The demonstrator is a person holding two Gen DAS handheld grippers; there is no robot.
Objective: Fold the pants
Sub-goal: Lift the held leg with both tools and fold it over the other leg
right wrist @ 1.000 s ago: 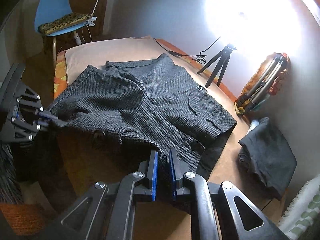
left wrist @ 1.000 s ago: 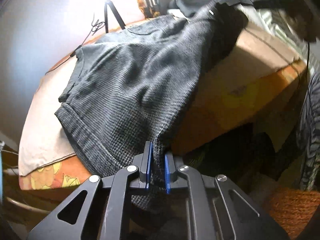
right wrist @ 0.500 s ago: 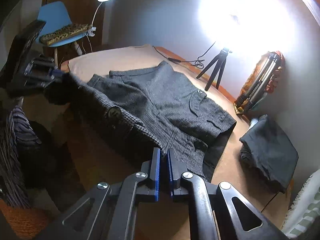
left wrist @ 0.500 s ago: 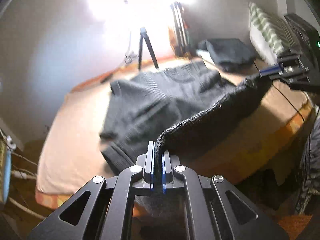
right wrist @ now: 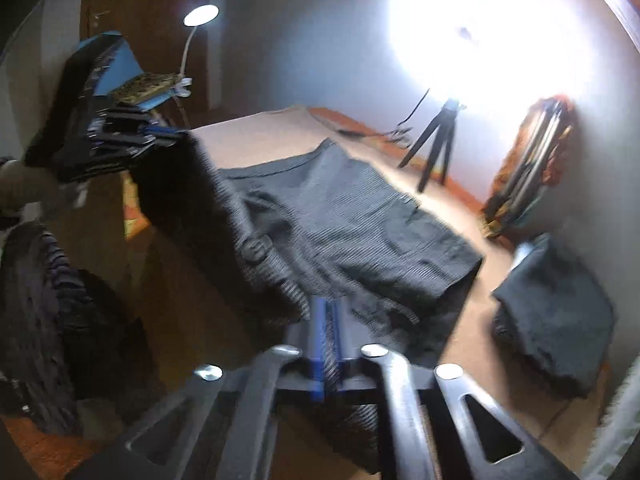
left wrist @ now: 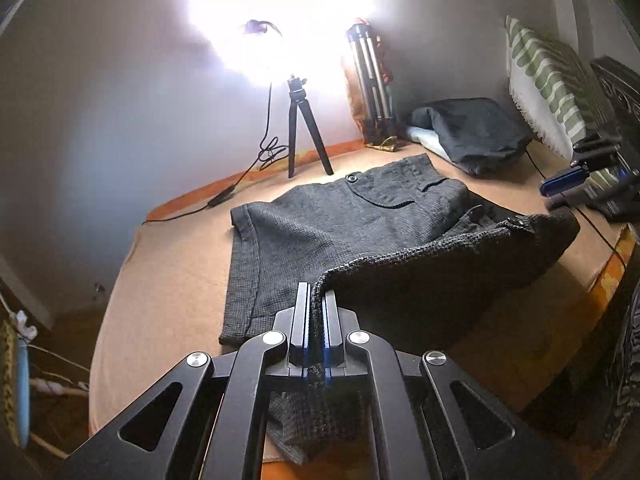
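Since a second ago both tools have risen and swung inward, lifting the near edge of the shorts off the bed front and carrying it back over the rest of the garment.

Left wrist view: grey knit shorts (left wrist: 320, 232) lie flat on the tan bed cover (left wrist: 160, 280), hem at left, buttoned pocket toward the far side. The near layer is raised in a dark fold running from the left tool (left wrist: 316, 312) rightward to the right tool (left wrist: 568, 184), which hangs at the frame's right edge above the fold's far end. Left tool is clamped nearly shut on the fabric edge, cloth pinched between the blue pads (left wrist: 306, 320), more fabric hanging below it. Behind: small tripod (left wrist: 300, 128) with a glaring lamp, a folded metal tripod (left wrist: 372, 80) against the wall, a pile of dark clothes (left wrist: 472, 132), a striped pillow (left wrist: 552, 80).

Right wrist view, motion-blurred: left tool (right wrist: 132, 140) at upper left holds one end of the lifted fold; the fold slopes down to the right tool (right wrist: 326, 320) at bottom centre, which is closed tight on the shorts (right wrist: 340, 220) edge. The remainder of the garment lies spread on the bed beyond. Blue chair (right wrist: 120, 68) and desk lamp (right wrist: 200, 16) at far left.
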